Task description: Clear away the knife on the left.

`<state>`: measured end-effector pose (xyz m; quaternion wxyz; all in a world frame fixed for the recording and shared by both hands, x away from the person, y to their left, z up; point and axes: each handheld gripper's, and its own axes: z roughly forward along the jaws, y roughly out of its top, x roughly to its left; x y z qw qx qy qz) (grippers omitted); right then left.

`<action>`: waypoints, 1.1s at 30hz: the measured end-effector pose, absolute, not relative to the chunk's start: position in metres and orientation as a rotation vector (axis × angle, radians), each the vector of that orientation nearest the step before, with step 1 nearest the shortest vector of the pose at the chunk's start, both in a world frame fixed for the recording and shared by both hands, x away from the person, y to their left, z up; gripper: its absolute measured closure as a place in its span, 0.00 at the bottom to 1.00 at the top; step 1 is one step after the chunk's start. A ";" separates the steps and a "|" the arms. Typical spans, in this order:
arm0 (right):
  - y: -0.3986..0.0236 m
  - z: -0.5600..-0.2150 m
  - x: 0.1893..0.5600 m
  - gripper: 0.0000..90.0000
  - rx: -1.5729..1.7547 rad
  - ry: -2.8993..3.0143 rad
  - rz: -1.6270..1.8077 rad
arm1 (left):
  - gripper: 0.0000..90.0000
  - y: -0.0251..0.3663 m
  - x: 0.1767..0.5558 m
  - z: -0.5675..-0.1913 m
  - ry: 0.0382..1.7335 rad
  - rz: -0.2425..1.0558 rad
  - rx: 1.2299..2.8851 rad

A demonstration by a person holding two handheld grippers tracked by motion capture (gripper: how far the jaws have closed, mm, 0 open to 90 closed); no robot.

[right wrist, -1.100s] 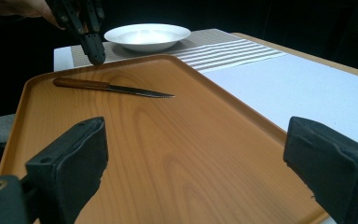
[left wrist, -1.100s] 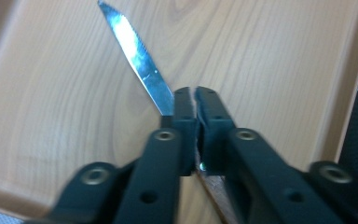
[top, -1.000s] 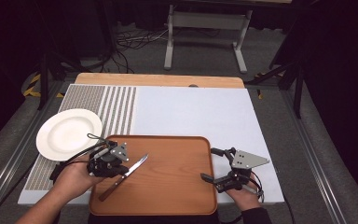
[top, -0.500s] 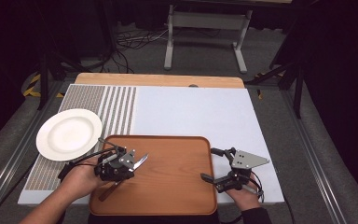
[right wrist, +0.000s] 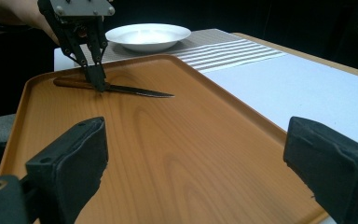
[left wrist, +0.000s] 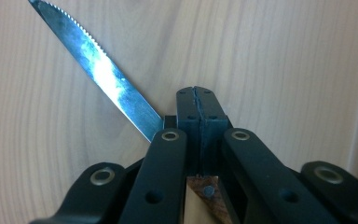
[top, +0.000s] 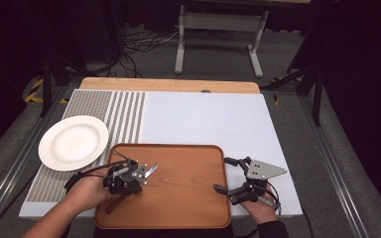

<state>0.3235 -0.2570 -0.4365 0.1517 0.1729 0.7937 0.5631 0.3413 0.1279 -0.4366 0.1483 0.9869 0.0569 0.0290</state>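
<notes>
A knife (top: 150, 170) with a wooden handle and a serrated steel blade (left wrist: 102, 74) lies low across the left part of the wooden tray (top: 178, 208). My left gripper (top: 124, 190) points down and is shut on it where the blade meets the handle. In the right gripper view the left gripper (right wrist: 100, 86) pinches the knife (right wrist: 135, 91), which rests flat on the tray (right wrist: 168, 154) or just above it. My right gripper (top: 223, 174) stands open over the tray's right edge, with nothing between its jaws (right wrist: 200, 163).
A white plate (top: 73, 142) sits on the striped left part of the mat, just beyond the tray's far-left corner, and appears behind the tray in the right gripper view (right wrist: 147, 35). The pale mat (top: 203, 119) stretches beyond the tray.
My left gripper has sunk toward the tray and shifted a little right, still holding the knife. The right gripper has stayed put.
</notes>
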 end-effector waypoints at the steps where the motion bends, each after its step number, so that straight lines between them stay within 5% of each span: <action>1: -0.257 -0.436 0.324 0.08 0.496 2.278 1.617 | 1.00 0.128 0.342 -0.437 0.171 0.079 2.840; 33: -0.257 -0.437 0.324 0.08 0.495 2.285 1.613 | 1.00 0.138 0.352 -0.440 0.304 0.094 2.829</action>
